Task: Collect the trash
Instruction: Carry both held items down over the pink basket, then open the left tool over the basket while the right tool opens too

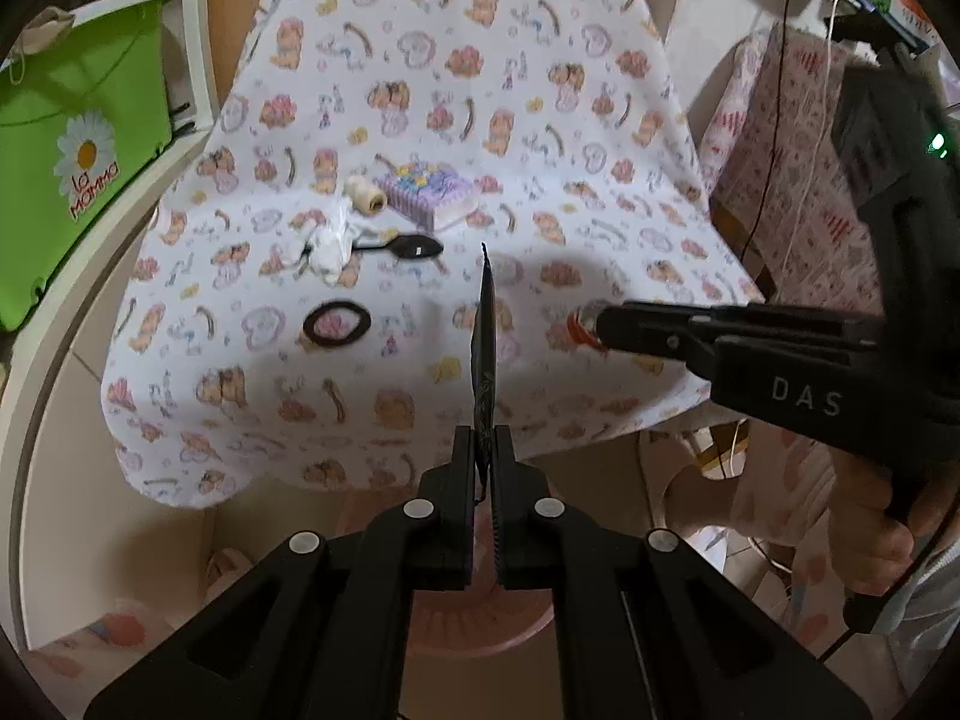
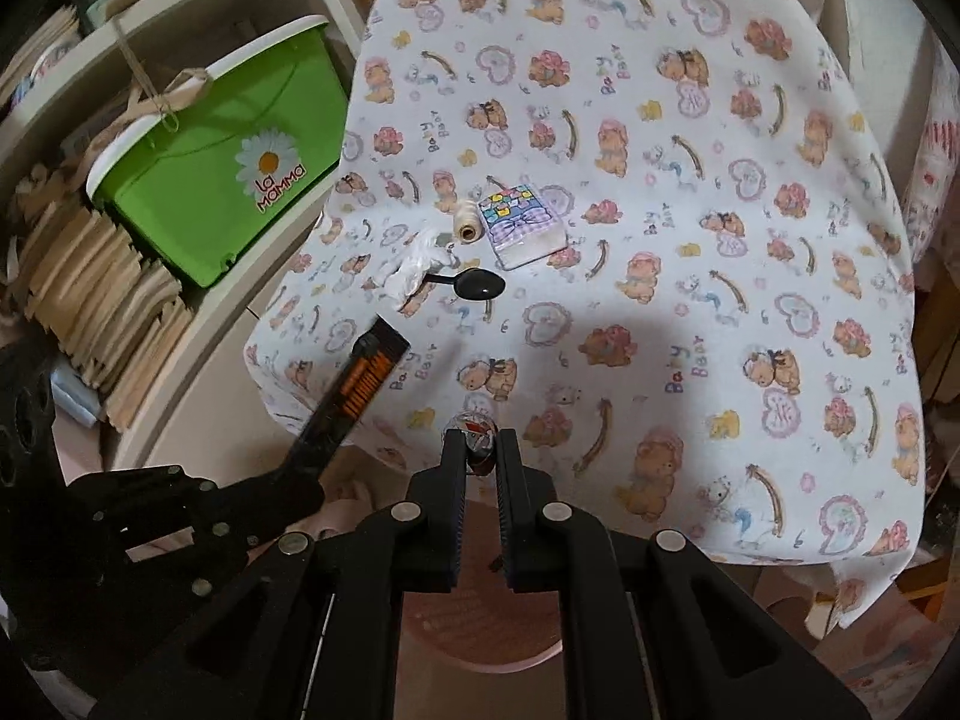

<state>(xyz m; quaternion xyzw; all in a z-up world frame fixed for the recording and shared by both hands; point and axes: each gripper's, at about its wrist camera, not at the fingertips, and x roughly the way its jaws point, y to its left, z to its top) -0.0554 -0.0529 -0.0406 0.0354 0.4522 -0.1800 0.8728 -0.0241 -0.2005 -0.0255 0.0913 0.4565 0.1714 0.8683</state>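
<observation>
Wrappers in both grippers, both already off the teddy-print tablecloth [image 1: 600, 90] and out past its near edge. Left gripper [image 1: 483, 450] is clamped shut on a flat black wrapper [image 1: 485, 348], held edge-on and sticking up out of the jaws; in the right view the same wrapper [image 2: 366, 375] shows orange print. Right gripper [image 2: 480, 450] is closed on a small red-and-silver crumpled wrapper [image 2: 475, 429], pinched right at the fingertips; the left view shows that wrapper [image 1: 585, 324] just past the tips of the right gripper [image 1: 600, 327].

Pink round bin [image 1: 480, 618], likely the trash target, sits below the cloth's near edge, under both grippers; also visible in the right view [image 2: 474, 630] between the fingers.

Step in hand, as I judge it: carry both pieces over the bin and drop. To do it well:
- Centre each gripper over the bin's mouth before opening; the black wrapper is long and light, so it may flutter wide.
- Lower close first.
- Right grip is shallow at the tips, so avoid jerks.
- Keep the two grippers apart.

Remaining on the cloth, toward its middle: crumpled white plastic [image 1: 330, 249], black plastic spoon [image 1: 414, 247], black hair tie [image 1: 336, 324], thread spool [image 1: 366, 197], purple tissue pack [image 1: 429, 195]. Green box [image 1: 78, 180] sits beside the cloth.
</observation>
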